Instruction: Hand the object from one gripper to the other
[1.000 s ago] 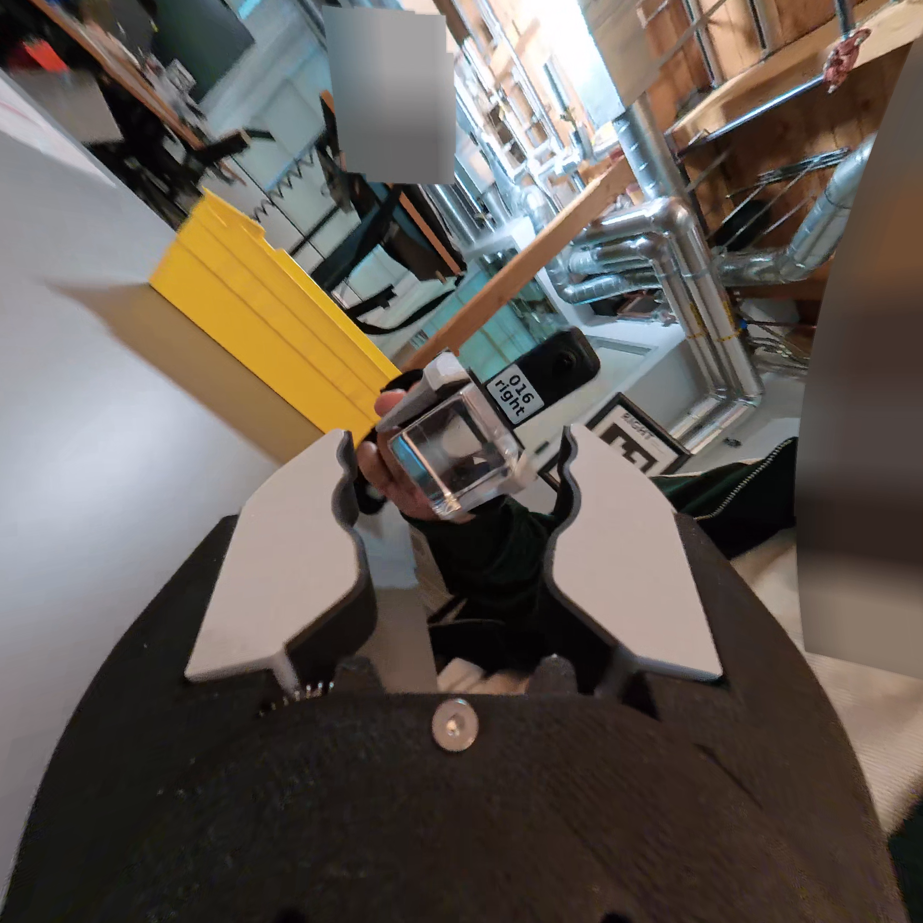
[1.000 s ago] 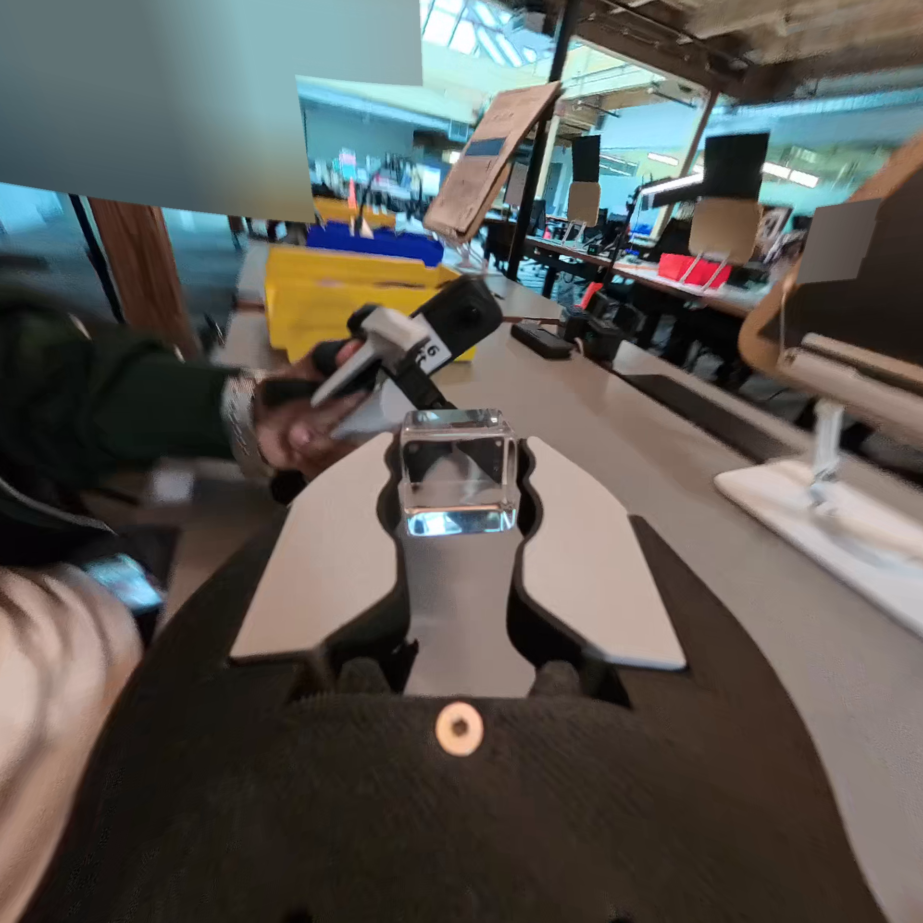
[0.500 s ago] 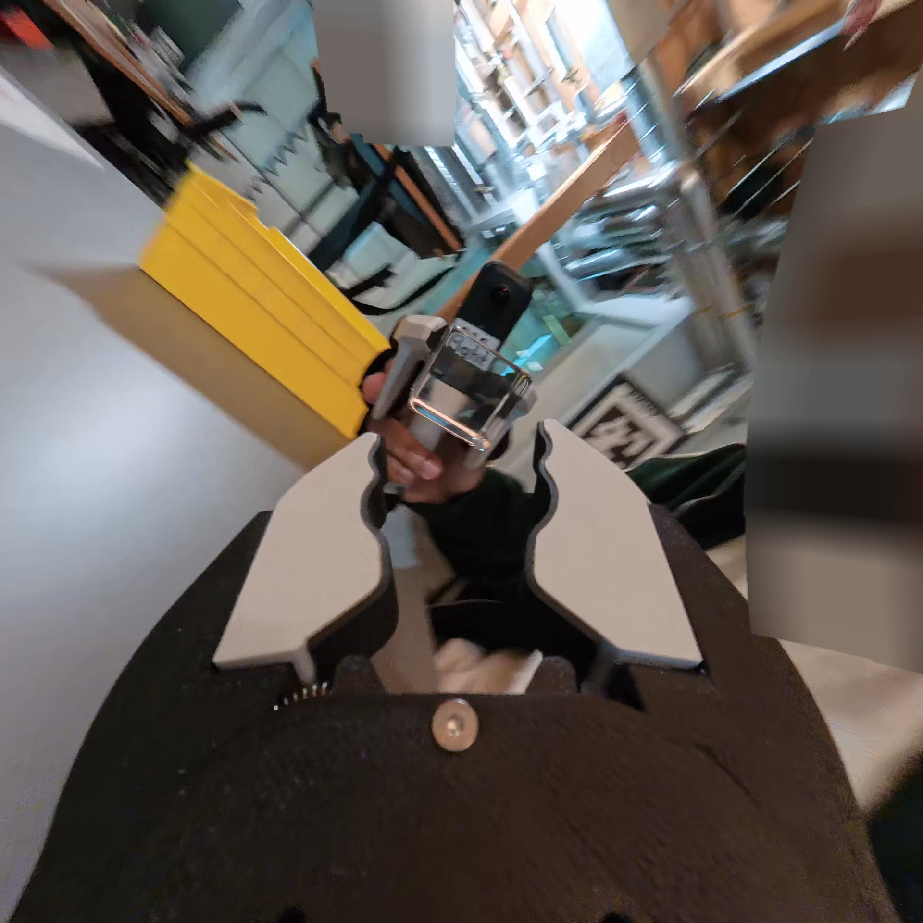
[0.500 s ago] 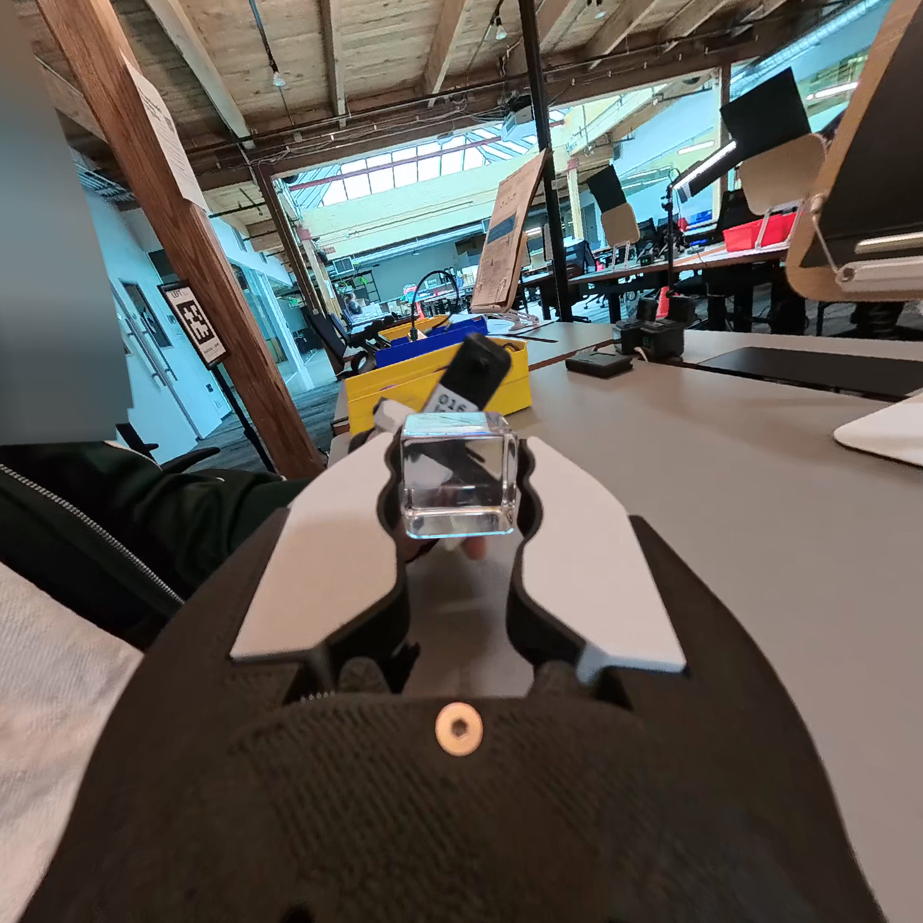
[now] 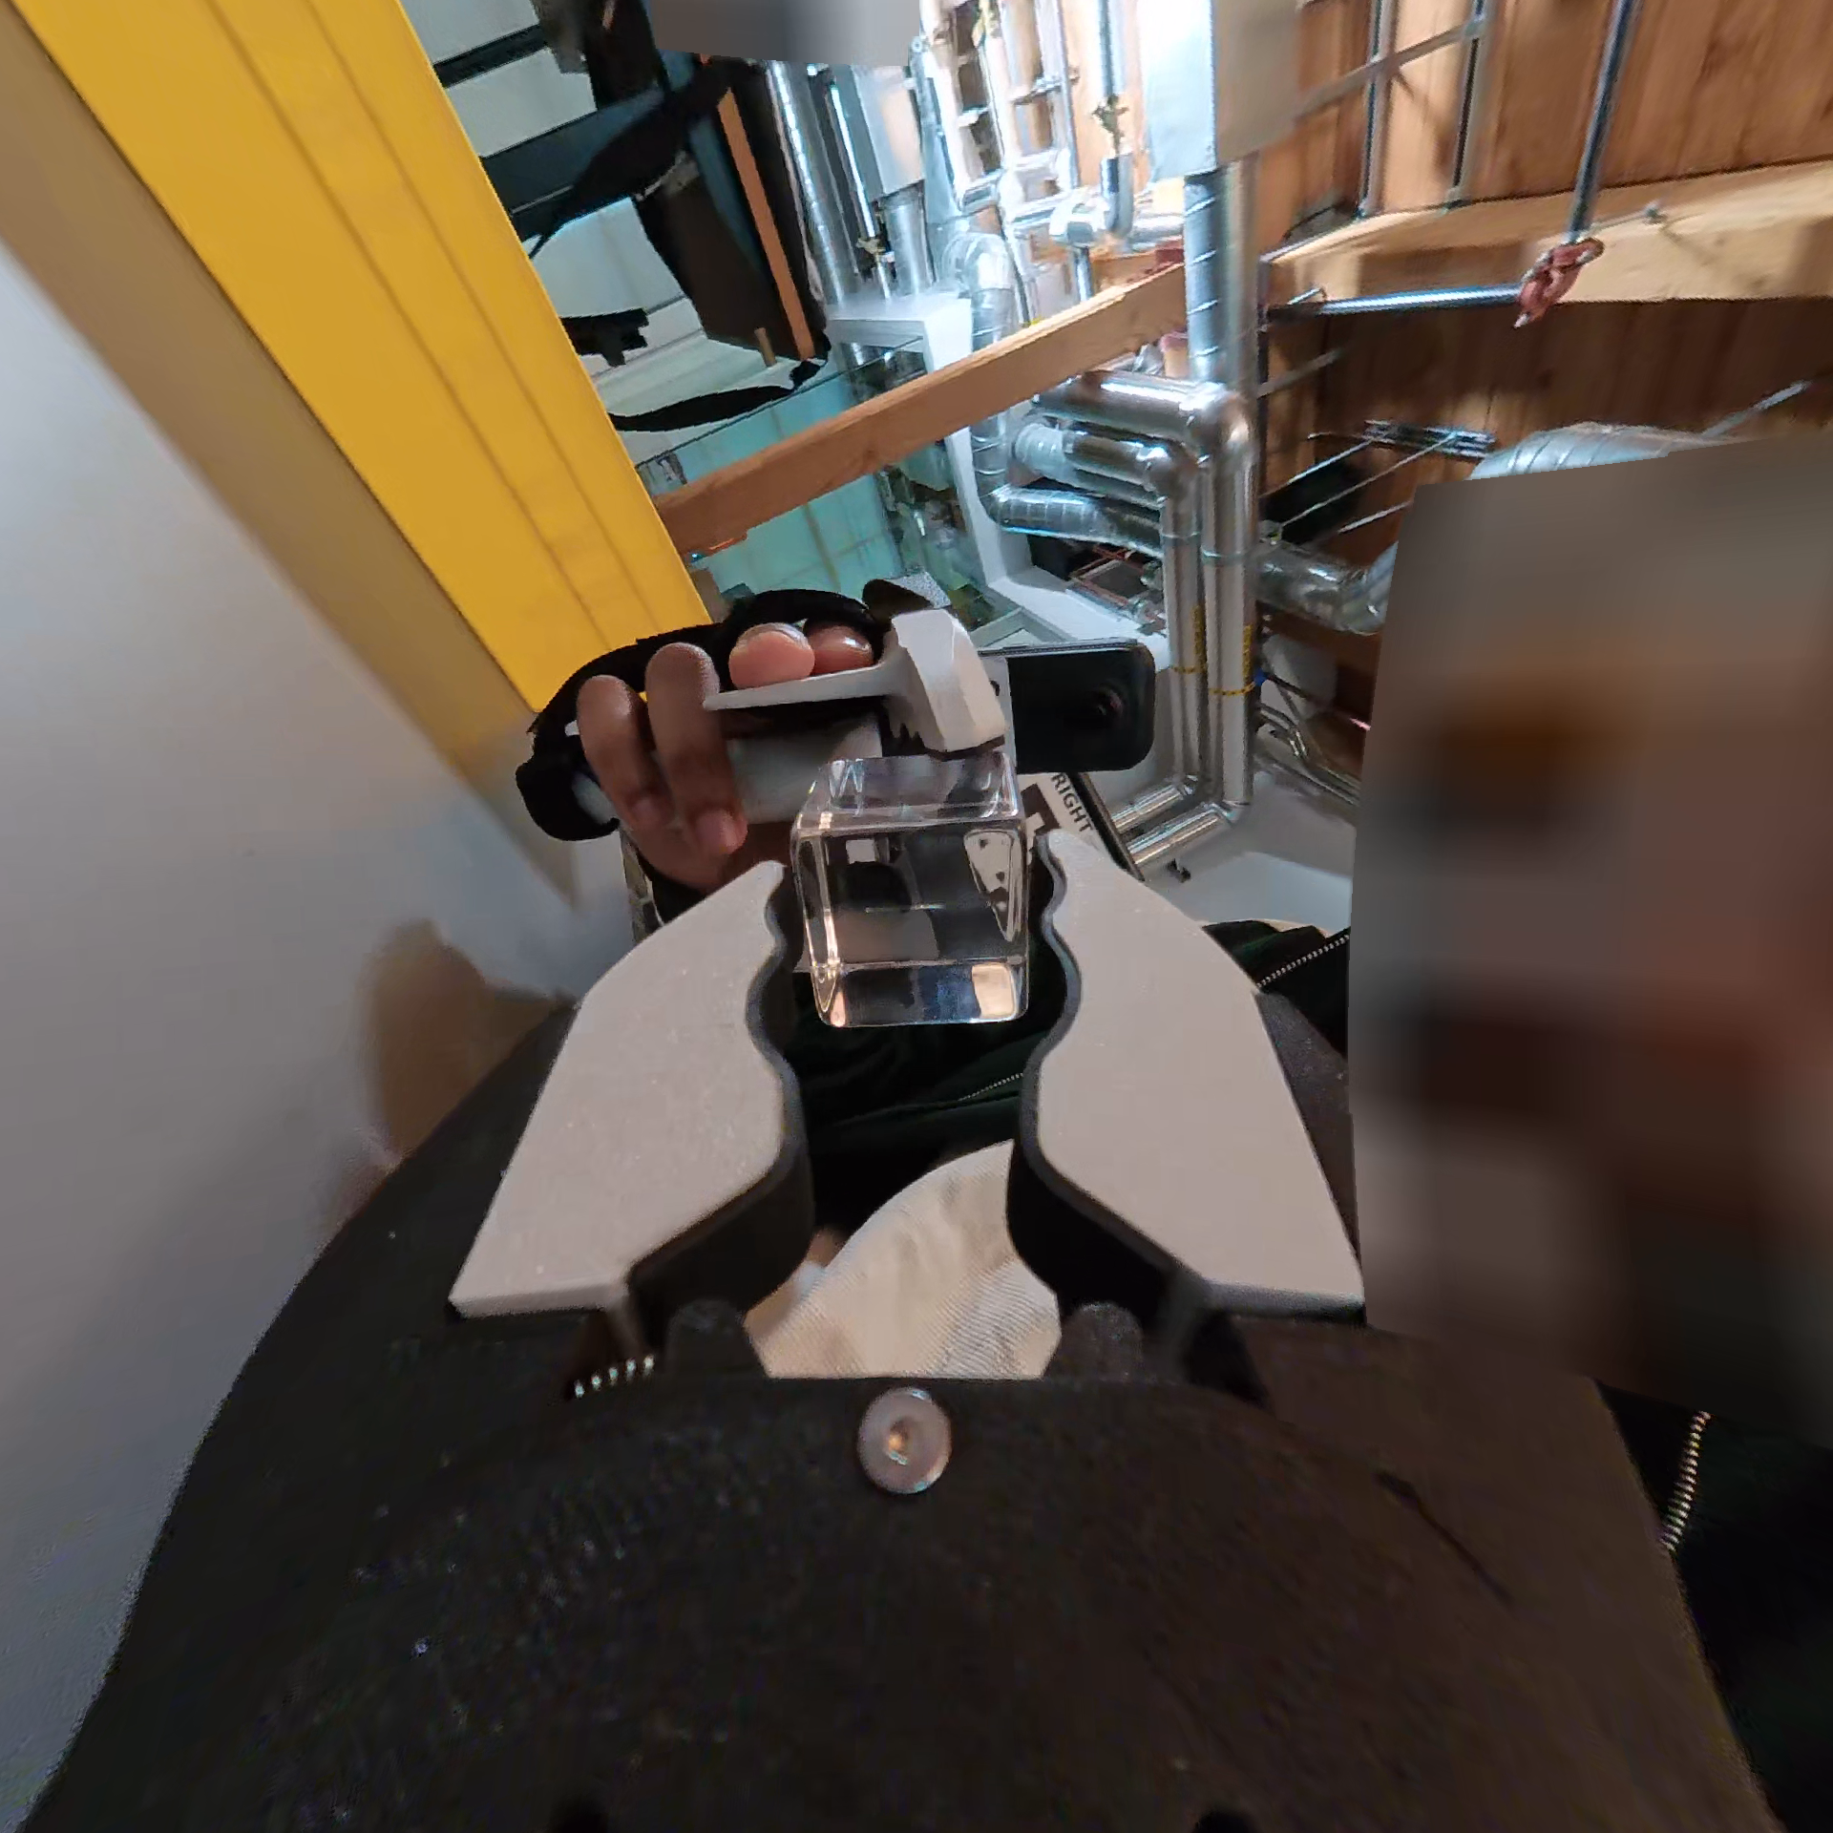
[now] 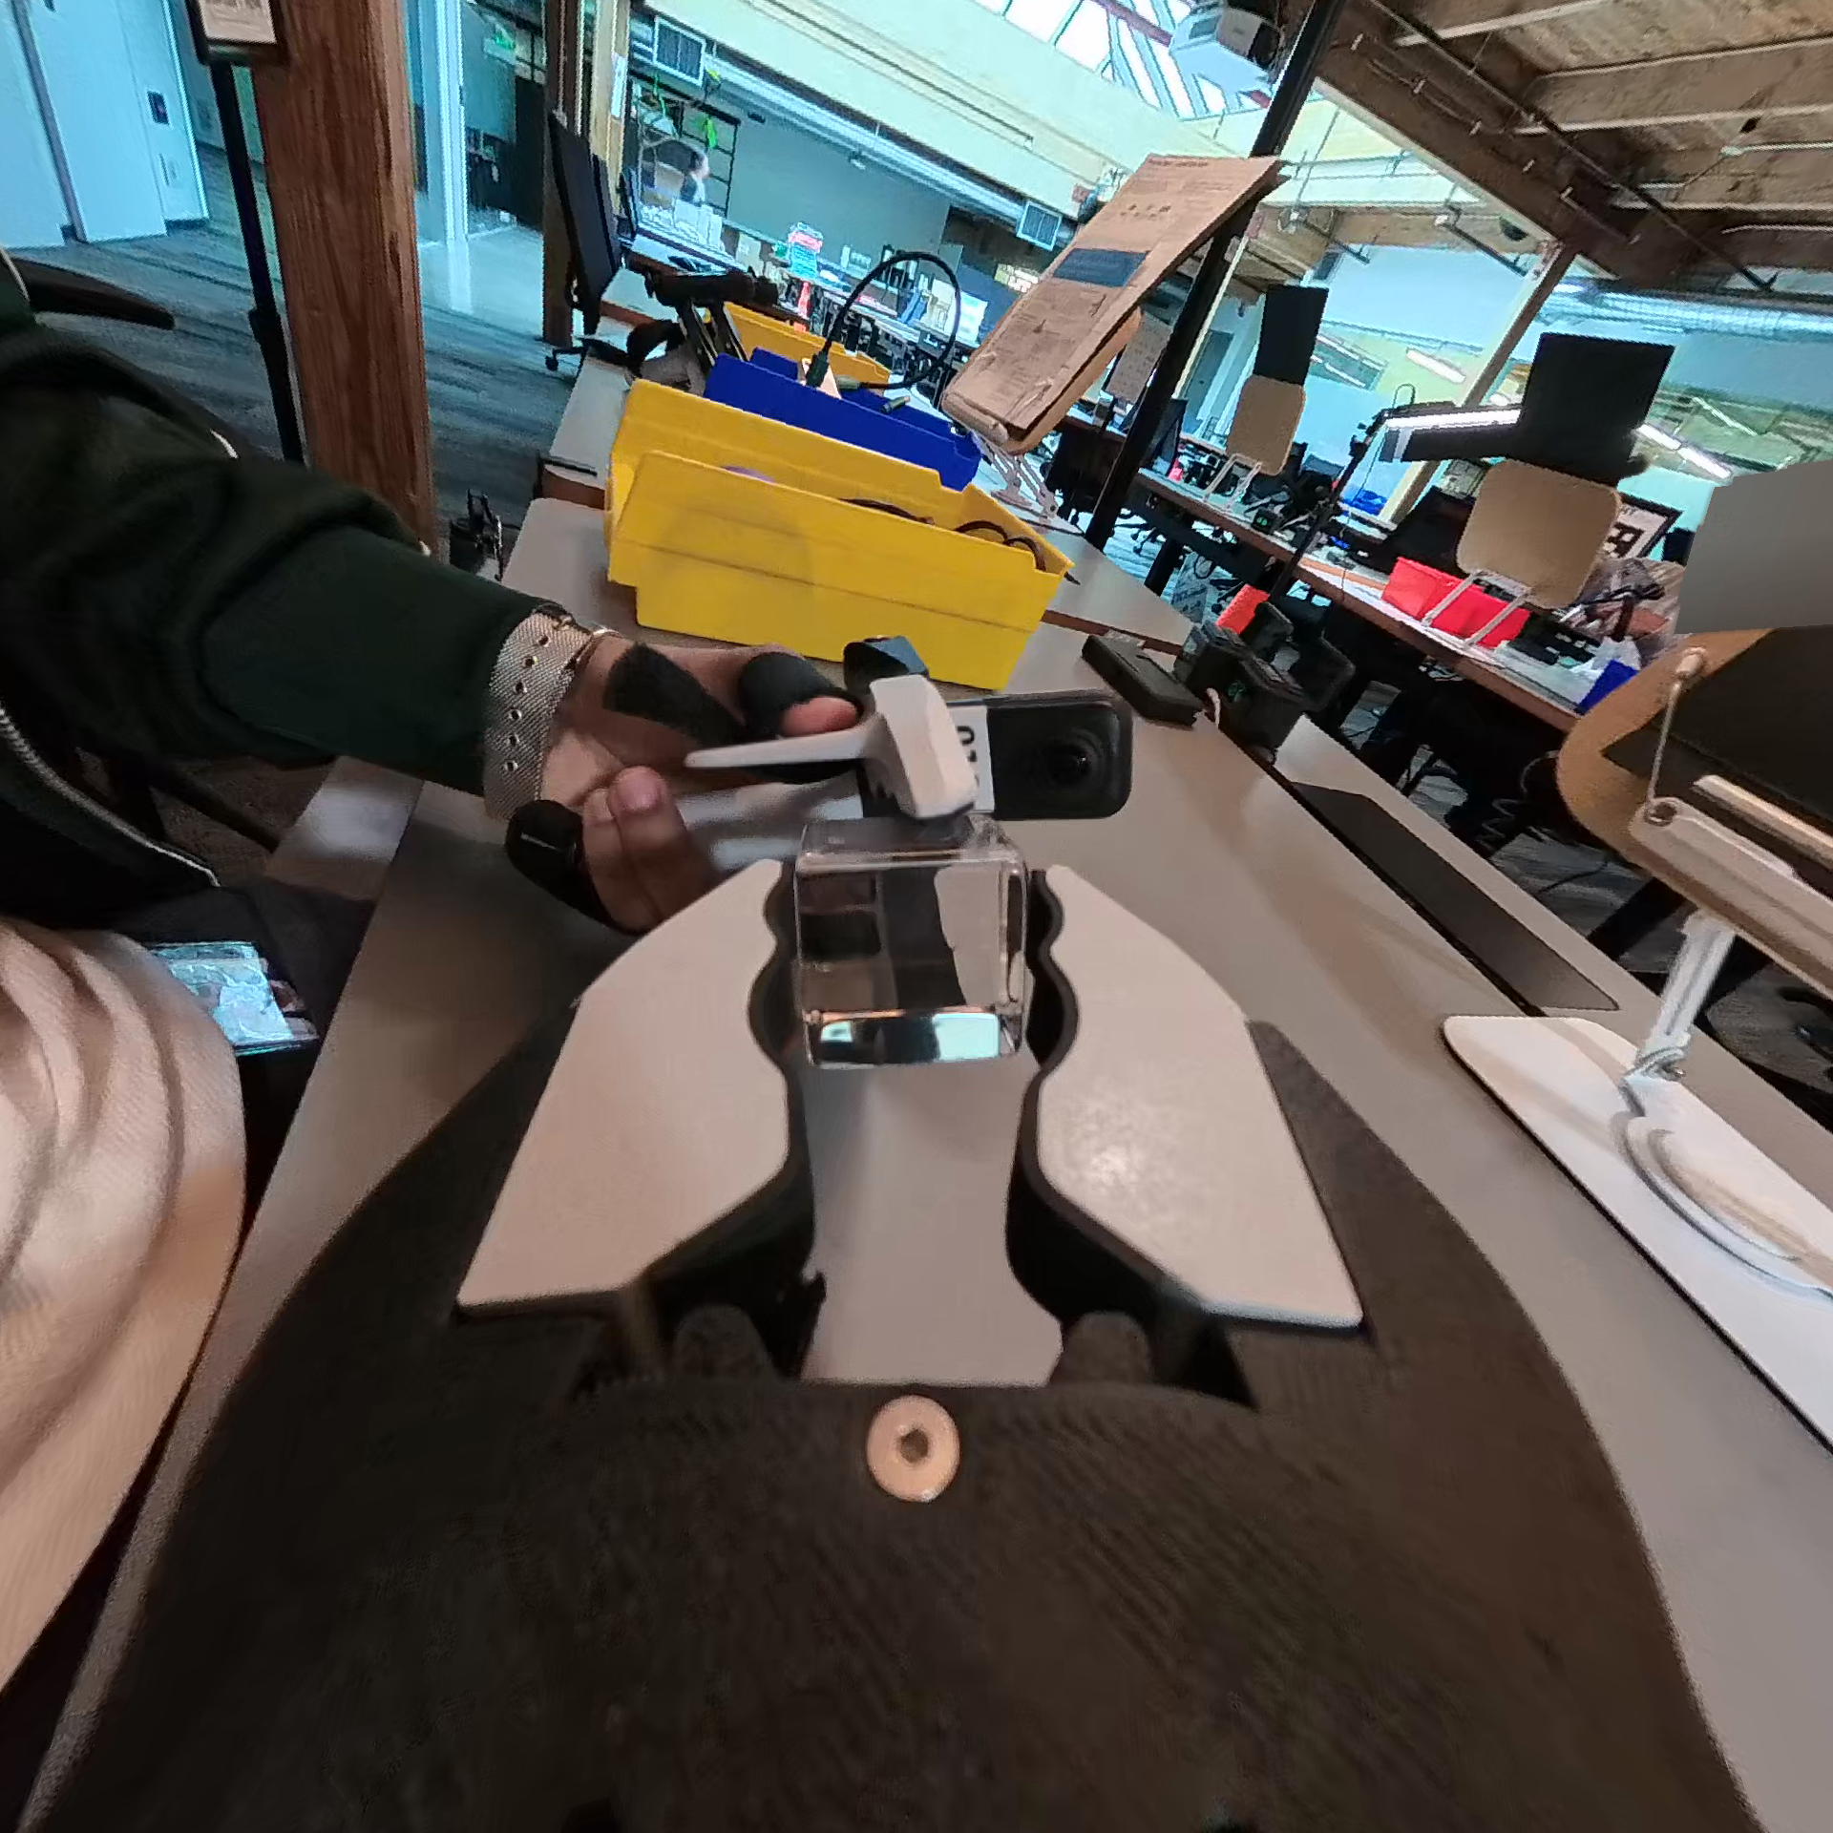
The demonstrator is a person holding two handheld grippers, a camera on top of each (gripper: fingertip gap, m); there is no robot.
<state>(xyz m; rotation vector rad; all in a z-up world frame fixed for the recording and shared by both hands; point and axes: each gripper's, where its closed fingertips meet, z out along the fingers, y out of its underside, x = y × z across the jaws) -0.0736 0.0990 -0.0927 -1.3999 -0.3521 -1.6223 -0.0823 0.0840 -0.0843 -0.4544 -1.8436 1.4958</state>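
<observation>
Clear cube point(image 6: 911, 952) sat gripped between the right gripper point(image 6: 911, 898) fingertips, at 12 o'clock of its view. Left gripper point(image 5: 913, 903) flanked the same cube point(image 5: 908, 898); whether it pressed or stood clear, could not tell. Yellow bin point(image 6: 823, 565) behind at 11 o'clock.

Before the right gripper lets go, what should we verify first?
1. Clear cube sits between the right gripper's fingers, lifted off the table: ok.
2. Cube lies between the left gripper's fingers: ok.
3. Left fingers closed firmly on the cube: cannot tell; a thin dark gap shows along one side.
4. The two grippers cross at the cube without blocking each other's fingers: ok.
5. Yellow bin stands well behind the handover spot: ok.
</observation>
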